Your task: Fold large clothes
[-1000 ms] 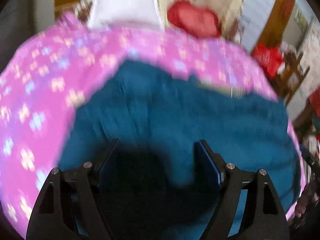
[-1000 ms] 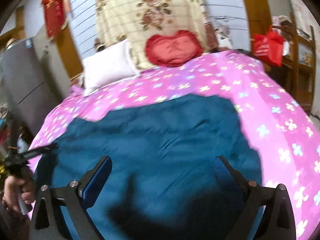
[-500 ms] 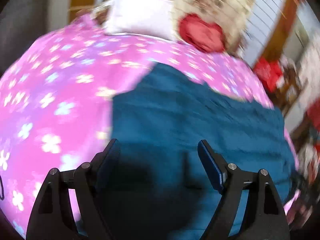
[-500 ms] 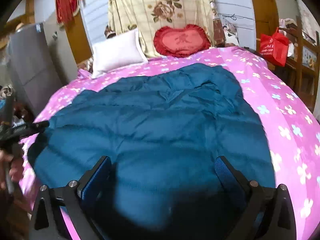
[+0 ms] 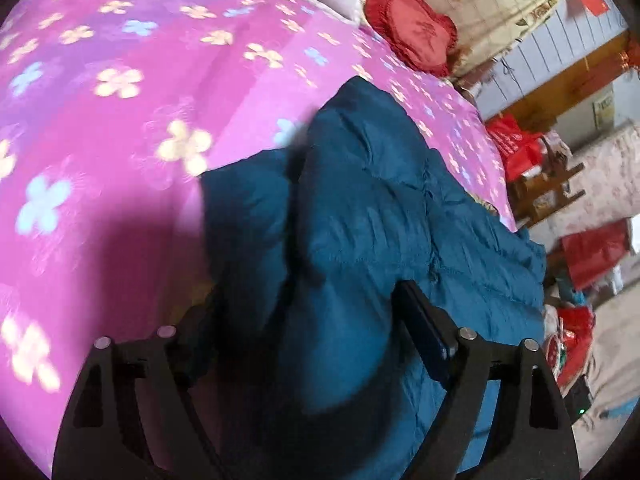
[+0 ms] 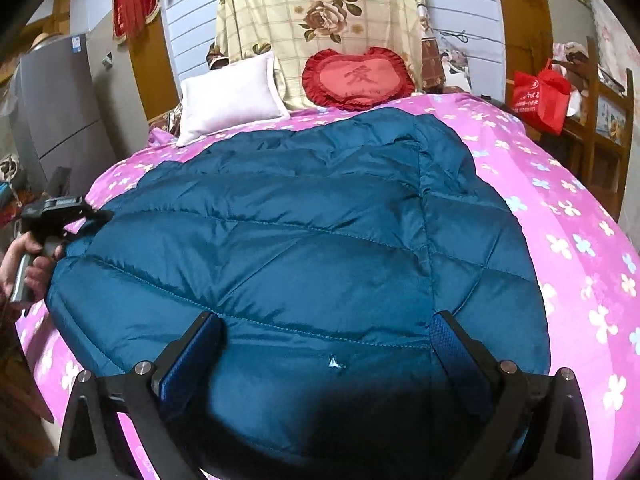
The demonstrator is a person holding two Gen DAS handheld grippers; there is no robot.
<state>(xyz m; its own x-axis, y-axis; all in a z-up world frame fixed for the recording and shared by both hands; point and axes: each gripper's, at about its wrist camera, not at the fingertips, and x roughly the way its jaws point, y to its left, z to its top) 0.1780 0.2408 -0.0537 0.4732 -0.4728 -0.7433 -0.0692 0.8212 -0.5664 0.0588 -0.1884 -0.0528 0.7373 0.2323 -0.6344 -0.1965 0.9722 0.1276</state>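
A large teal quilted down jacket lies spread on a pink flowered bed. My right gripper is open just above the jacket's near hem, with nothing between its fingers. My left gripper is open at the jacket's left edge, where the cloth bulges up between the fingers and hides the left fingertip. In the right wrist view the left gripper shows at the jacket's left side, held in a hand.
A white pillow and a red heart cushion lie at the head of the bed. A grey fridge stands left, a red bag and wooden shelves right.
Both grippers have dropped closer to the jacket. The left gripper swung to the jacket's left edge, and cloth now bulges between its fingers. The jacket now lies spread flatter.
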